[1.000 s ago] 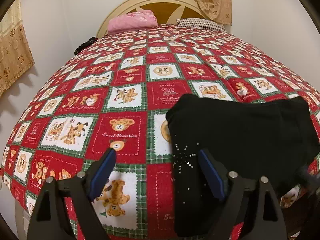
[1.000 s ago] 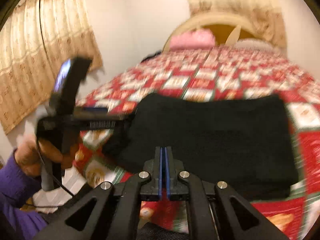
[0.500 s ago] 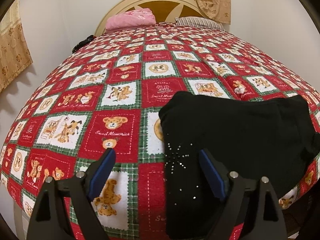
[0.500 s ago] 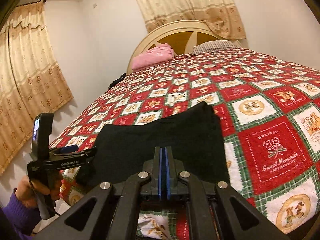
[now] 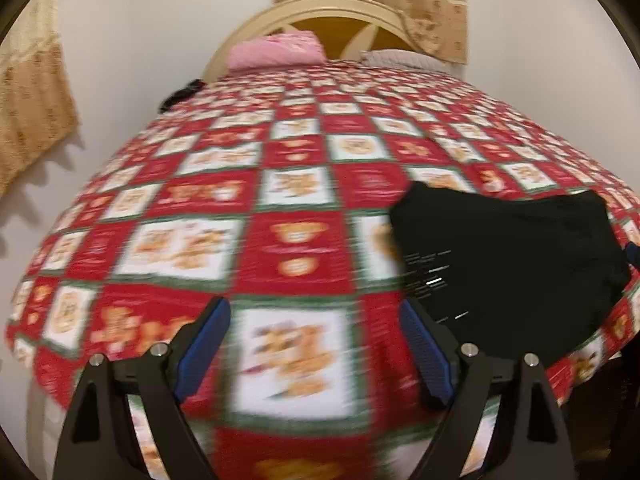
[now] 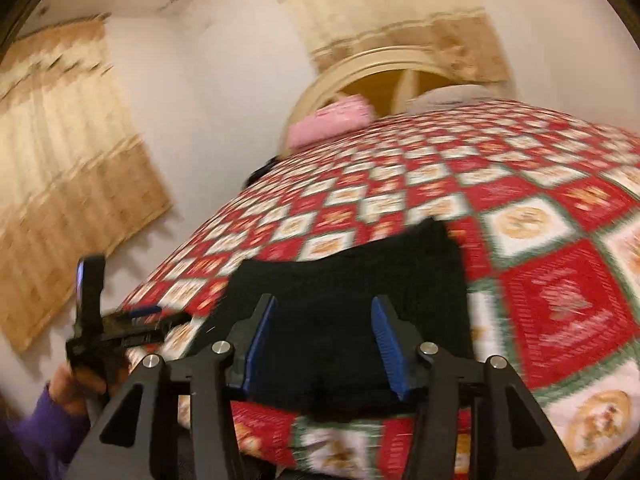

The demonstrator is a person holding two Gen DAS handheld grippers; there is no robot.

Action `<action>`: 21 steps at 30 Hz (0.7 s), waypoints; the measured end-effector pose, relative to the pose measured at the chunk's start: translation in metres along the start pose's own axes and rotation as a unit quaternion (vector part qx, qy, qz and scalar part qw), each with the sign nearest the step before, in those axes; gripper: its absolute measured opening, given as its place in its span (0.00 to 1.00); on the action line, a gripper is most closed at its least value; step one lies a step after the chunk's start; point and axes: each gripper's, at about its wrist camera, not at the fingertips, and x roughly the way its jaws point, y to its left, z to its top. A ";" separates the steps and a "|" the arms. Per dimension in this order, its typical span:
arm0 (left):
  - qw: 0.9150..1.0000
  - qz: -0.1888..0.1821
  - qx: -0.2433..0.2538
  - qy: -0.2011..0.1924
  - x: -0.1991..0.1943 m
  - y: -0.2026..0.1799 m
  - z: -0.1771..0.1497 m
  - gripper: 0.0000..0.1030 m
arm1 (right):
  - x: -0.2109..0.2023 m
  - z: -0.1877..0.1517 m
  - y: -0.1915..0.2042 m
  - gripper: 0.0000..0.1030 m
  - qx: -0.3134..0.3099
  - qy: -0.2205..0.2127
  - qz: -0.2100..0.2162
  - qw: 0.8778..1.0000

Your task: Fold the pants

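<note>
The folded black pants [image 5: 508,264] lie near the foot edge of the bed, with small sparkles on the left part. My left gripper [image 5: 316,340] stands open over the bare quilt, left of the pants, with nothing between its blue pads. In the right wrist view the pants [image 6: 348,280] lie flat just beyond my right gripper [image 6: 322,332]. Its jaws are opening and the pads press on nothing. The left gripper [image 6: 168,318] shows at the pants' left side, held by a hand in a purple sleeve [image 6: 36,436].
The red, white and green teddy-bear quilt [image 5: 296,240] covers the whole bed. A pink pillow [image 5: 276,50] and a striped pillow [image 5: 404,58] lie by the arched headboard [image 5: 340,12]. Beige curtains [image 6: 60,200] hang on the left wall. Both views are blurred.
My left gripper has slid left, so the pants now lie right of its fingers. My right gripper has gone from shut to parted and has rolled a little.
</note>
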 end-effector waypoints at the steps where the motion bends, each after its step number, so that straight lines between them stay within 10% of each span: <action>1: 1.000 0.010 -0.002 0.001 -0.002 0.007 -0.004 0.86 | 0.007 -0.003 0.013 0.46 -0.020 0.009 0.017 1.000; 6: 0.999 0.032 -0.007 0.025 -0.006 0.029 -0.030 0.86 | 0.054 -0.031 0.074 0.17 -0.125 0.070 0.066 0.987; 21: 0.999 -0.004 -0.036 0.037 -0.006 0.041 -0.050 0.86 | 0.110 -0.072 0.146 0.16 -0.384 0.079 -0.008 0.920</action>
